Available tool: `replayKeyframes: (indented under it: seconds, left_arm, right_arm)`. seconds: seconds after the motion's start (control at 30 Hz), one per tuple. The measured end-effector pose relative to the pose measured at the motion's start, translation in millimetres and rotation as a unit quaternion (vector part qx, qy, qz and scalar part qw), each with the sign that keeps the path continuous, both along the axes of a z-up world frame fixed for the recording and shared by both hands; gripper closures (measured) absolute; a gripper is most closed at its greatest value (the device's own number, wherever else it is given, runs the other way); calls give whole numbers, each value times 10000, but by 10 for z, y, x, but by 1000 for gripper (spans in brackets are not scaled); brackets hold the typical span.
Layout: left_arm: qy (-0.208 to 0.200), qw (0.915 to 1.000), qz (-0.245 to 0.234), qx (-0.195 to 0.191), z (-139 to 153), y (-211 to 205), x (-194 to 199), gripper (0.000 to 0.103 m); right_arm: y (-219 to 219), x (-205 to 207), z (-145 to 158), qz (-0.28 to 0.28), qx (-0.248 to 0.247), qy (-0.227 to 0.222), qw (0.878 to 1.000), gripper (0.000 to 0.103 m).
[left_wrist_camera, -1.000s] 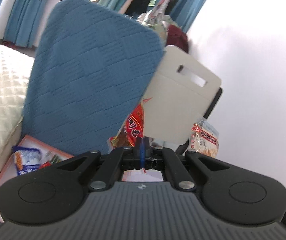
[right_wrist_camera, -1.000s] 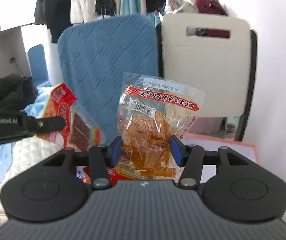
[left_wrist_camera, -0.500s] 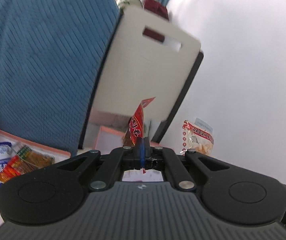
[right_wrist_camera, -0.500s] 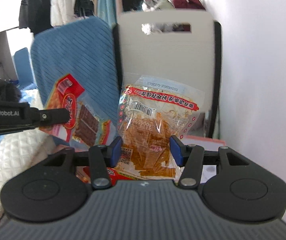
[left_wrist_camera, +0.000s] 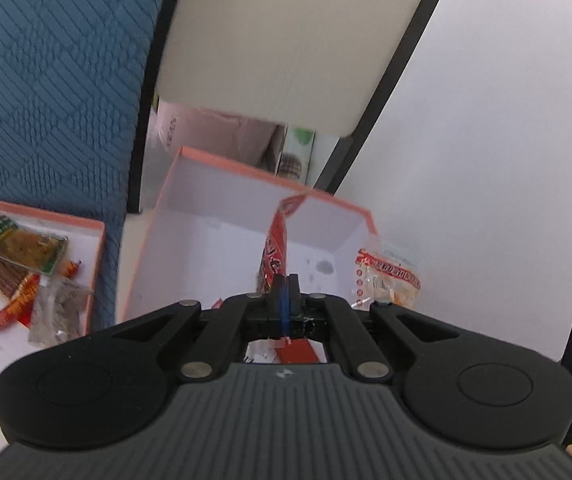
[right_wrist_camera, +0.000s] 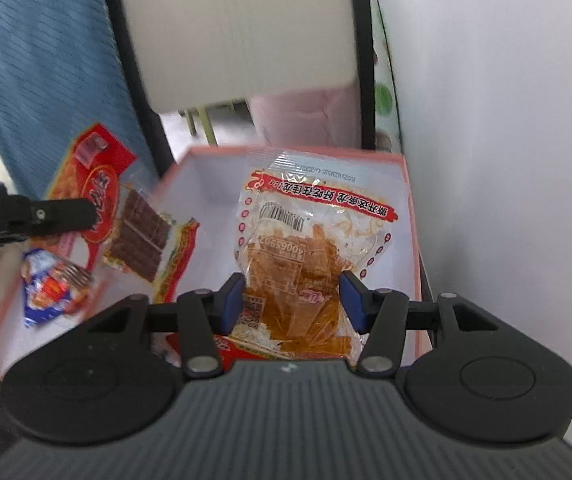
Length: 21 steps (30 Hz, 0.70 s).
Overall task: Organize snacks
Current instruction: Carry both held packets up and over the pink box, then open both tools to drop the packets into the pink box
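Your right gripper [right_wrist_camera: 291, 299] clamps a clear packet of orange snack [right_wrist_camera: 306, 256], its lower edge hidden behind the tool. Your left gripper [left_wrist_camera: 285, 294], jaws pressed together, pinches a red packet [left_wrist_camera: 276, 246] seen edge-on. Both hang over the white box [left_wrist_camera: 222, 200]. Beyond it, the beige chair back [left_wrist_camera: 286, 40] is blurred and cut off

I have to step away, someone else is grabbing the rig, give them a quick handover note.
Left gripper: shut on a red snack packet, edge-on.
Right gripper: shut on a clear packet of orange strips.
Both hang over the white box with the orange rim, no loose snack seen in it.
The other box, to its left, already holds several snacks.
Left: drop both packets in, release.
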<state>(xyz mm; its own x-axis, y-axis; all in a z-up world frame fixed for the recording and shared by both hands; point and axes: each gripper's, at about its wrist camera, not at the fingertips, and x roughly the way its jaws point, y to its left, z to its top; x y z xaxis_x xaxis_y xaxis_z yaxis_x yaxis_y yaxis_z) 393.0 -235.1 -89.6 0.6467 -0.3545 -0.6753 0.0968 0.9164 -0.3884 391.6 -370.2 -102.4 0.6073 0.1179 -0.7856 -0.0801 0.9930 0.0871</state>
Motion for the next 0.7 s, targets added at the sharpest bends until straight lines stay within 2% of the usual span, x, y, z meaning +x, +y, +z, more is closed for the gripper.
replayKeyframes:
  seconds: [0.27, 0.43, 0.53, 0.57, 0.6, 0.63, 0.67, 0.7]
  left_arm:
    - [316, 9994, -93, 45, -343, -107, 168, 103]
    - [336, 9994, -104, 37, -362, -87, 176, 102]
    - [246, 9996, -113, 128, -272, -69, 134, 100]
    - [224, 9996, -82, 140, -235, -55, 109, 95]
    - [213, 9997, -39, 147, -196, -38, 83, 89]
    - [185, 9997, -5, 136, -160, -12, 55, 77]
    - [130, 9998, 22, 128, -120, 13, 21, 69]
    - [58, 9999, 53, 130, -73, 42, -21, 67]
  right_arm:
    - [-33, 210, -336, -55, -95, 250, 9996, 48]
    - [-168, 222, -469, -93, -45, 407, 9991, 48]
    - [-183, 252, -501, -125, -53, 468, 9988, 43]
    - [-164, 253, -491, -123, -61, 464, 9988, 41]
    - [-157, 249, -477, -99, -47, 442, 9990, 44]
    - [-139, 244, -449, -86, -74, 427, 9990, 43]
    - [-156, 229, -401, -91, -116, 412, 9990, 38]
    - [-143, 216, -365, -110, -164, 371, 9991, 32]
